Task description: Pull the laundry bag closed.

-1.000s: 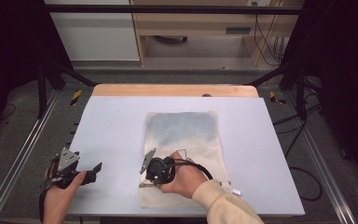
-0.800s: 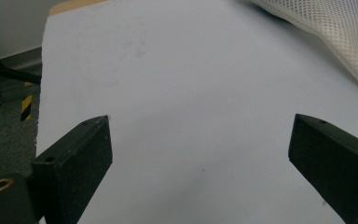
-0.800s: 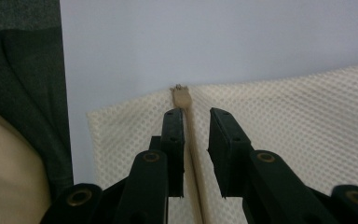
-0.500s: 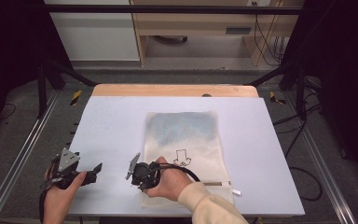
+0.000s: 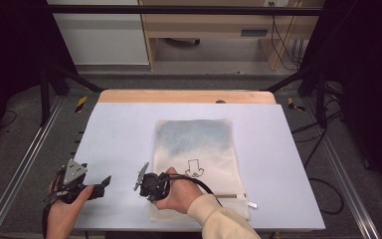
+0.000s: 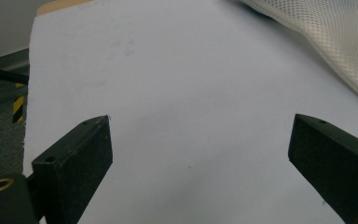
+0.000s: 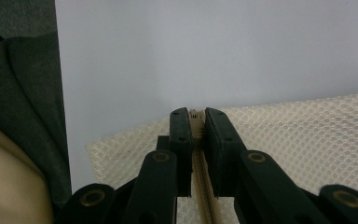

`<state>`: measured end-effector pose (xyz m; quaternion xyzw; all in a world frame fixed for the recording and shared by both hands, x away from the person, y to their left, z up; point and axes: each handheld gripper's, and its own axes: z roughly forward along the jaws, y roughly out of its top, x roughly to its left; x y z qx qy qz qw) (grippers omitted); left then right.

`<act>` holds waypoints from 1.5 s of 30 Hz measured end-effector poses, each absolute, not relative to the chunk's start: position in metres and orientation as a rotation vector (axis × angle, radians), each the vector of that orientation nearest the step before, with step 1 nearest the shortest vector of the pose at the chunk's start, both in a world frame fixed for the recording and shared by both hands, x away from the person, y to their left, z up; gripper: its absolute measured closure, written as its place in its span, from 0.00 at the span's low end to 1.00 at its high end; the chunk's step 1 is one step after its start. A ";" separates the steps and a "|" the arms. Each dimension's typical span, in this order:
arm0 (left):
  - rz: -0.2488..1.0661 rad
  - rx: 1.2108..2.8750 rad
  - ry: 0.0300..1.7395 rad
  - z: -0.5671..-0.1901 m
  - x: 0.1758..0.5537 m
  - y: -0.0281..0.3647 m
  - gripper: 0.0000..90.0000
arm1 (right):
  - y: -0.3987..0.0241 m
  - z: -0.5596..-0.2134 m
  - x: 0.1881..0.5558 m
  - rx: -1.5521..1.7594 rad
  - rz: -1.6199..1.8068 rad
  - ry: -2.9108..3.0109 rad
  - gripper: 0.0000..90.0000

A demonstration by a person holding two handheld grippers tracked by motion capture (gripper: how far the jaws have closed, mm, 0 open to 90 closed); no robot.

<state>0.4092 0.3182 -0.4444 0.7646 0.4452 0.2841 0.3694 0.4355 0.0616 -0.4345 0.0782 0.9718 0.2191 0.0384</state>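
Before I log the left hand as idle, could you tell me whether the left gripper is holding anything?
No: in the left gripper view the left gripper has its jaws wide apart with bare table between them.

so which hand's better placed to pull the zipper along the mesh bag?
Right. Its tool is already shut on the zipper at the mesh bag corner; the left tool stands open over bare table.

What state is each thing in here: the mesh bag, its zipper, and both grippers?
Mesh bag: lying flat on the table, near end under the right hand.
Zipper: clamped between the right gripper's jaws near the bag's left corner.
Right gripper: shut on the zipper.
Left gripper: open, nothing between the jaws, apart from the bag.
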 end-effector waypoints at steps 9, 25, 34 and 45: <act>0.617 1.964 1.105 -0.439 0.389 0.301 0.07 | 0.046 -0.418 0.436 0.248 0.796 2.970 0.91; 0.446 2.064 0.981 -0.451 0.371 0.249 0.06 | 0.037 -0.410 0.445 0.252 0.896 2.959 0.91; 0.393 2.043 0.942 -0.453 0.371 0.235 0.07 | 0.037 -0.406 0.445 0.235 0.873 2.967 0.91; 0.349 2.028 0.937 -0.455 0.370 0.227 0.08 | 0.038 -0.400 0.446 0.228 0.851 2.963 0.91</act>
